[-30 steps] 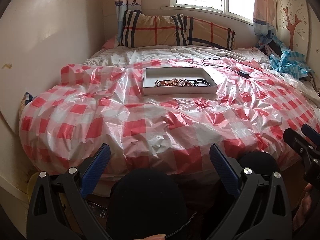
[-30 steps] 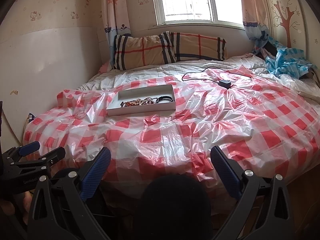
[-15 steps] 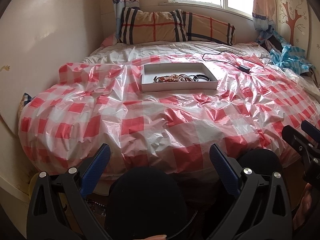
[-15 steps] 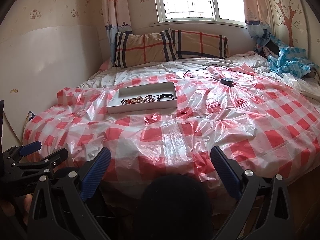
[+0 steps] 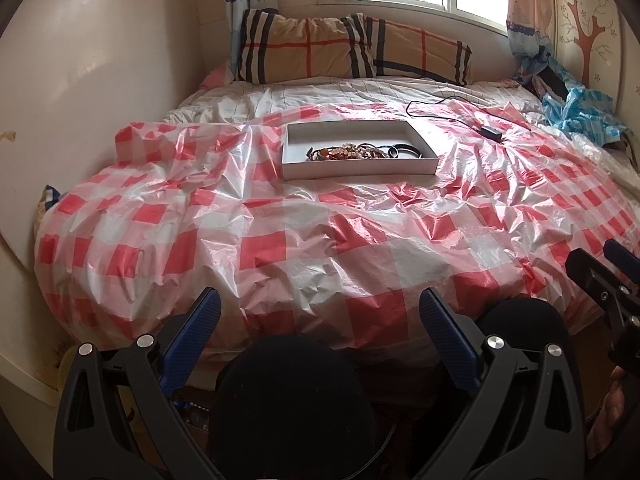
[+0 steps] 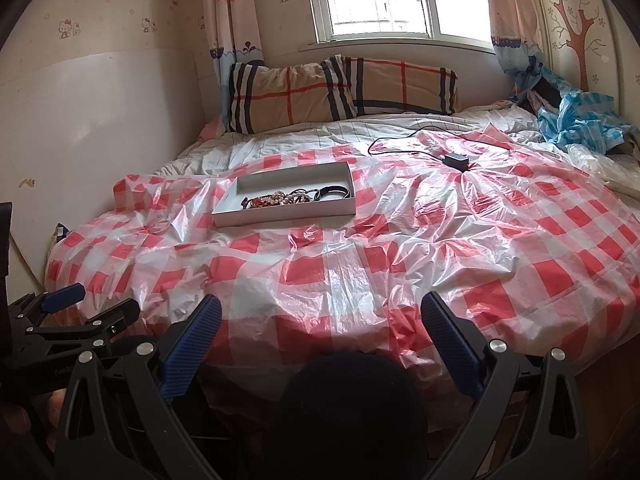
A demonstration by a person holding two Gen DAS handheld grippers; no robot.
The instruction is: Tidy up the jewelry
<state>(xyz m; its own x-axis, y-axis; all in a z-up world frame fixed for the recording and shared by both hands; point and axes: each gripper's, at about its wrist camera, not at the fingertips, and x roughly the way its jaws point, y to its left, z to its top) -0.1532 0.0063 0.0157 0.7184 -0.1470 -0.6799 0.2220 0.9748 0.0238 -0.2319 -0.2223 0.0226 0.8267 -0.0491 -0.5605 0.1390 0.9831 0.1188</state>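
I'm at the approach step, both my left hand-held gripper (image 5: 320, 316) and right hand-held gripper (image 6: 322, 318) spread wide and empty at the bed's (image 5: 280, 248) foot, well short of the white tray (image 5: 360, 168) holding the tangled jewelry (image 5: 352, 153), so next I judge a forward reach.

A bed (image 6: 400, 264) fills the room, spread with a crinkled red-and-white checked plastic sheet (image 5: 320, 240) over a pale lined quilt (image 6: 320, 136), with two tan plaid pillows (image 6: 340, 92) leaning at its head under a bright window (image 6: 380, 0). Patterned curtains (image 6: 232, 20) hang at both sides of the window, the left wall (image 6: 100, 120) has a plain white panel below cartoon-cat wallpaper, and the right wall carries a red tree decal (image 6: 576, 36). Blue checked cloth (image 6: 576, 116) is bunched in the far right corner, and daylight glares off the sheet.
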